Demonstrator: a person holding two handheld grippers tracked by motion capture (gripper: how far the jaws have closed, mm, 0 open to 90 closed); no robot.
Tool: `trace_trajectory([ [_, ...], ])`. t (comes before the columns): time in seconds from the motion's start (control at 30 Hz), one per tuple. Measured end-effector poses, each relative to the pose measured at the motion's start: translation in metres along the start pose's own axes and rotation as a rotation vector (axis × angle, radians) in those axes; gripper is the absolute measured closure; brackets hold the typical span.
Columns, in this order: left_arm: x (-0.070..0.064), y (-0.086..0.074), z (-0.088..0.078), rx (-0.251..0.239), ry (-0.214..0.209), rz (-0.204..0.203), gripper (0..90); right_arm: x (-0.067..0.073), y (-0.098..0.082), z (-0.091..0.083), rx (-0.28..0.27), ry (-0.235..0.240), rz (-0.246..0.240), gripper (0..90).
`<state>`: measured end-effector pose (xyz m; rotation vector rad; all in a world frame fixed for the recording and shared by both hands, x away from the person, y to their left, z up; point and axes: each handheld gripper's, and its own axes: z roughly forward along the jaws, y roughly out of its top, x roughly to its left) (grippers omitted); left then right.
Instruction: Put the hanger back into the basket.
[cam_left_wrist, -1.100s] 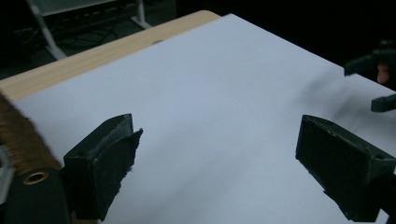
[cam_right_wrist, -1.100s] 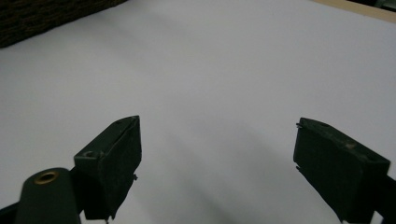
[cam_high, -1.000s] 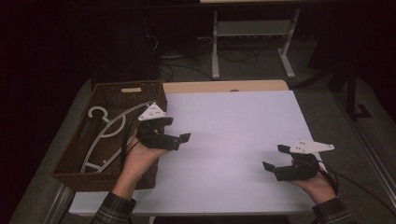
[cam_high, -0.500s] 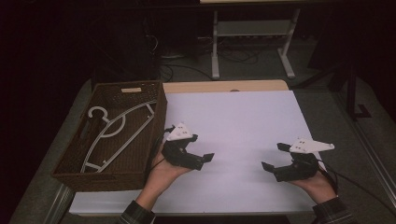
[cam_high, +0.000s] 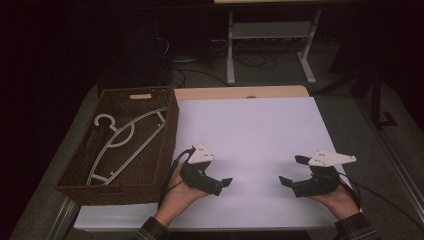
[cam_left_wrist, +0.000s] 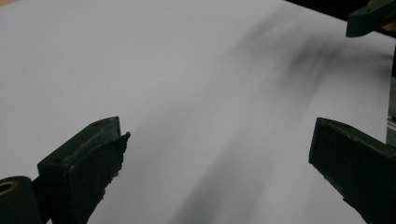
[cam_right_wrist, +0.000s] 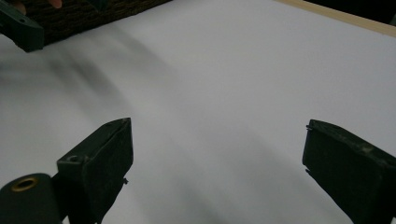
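A white plastic hanger (cam_high: 120, 142) lies inside a brown wicker basket (cam_high: 114, 193) at the table's left side. My left gripper (cam_high: 222, 185) rests low over the white tabletop (cam_high: 250, 130), just right of the basket's near corner and pointing right. Its jaws are spread wide with nothing between them (cam_left_wrist: 215, 158). Near the front right my right gripper (cam_high: 292, 171) points left toward it. It is open too and holds nothing (cam_right_wrist: 217, 158). The two grippers face each other across a bare stretch of table.
A wooden strip (cam_high: 240, 92) runs along the table's far edge. Behind the table stand a white metal frame (cam_high: 270, 45) and cables on a dark floor. In the right gripper view the basket (cam_right_wrist: 93, 14) sits at the top left.
My left gripper has moved from beside the basket toward the near edge and to the right, lowering to the table. The right gripper has stayed put.
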<state>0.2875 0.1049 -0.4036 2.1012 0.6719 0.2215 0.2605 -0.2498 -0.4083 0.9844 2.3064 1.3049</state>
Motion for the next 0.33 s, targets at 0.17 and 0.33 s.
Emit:
trace_trajectory([
  [0.17, 0.0021, -0.002, 0.0001, 0.005, -0.003, 0.005, 2.6, 0.0004, -0.001, -0.0003, -0.002, 0.005, -0.003, 8.0],
  [0.33, 0.004, -0.0041, 0.0008, 0.017, 0.006, 0.007, 2.6, 0.0, -0.0025, 0.0001, -0.007, 0.005, -0.005, 8.0],
])
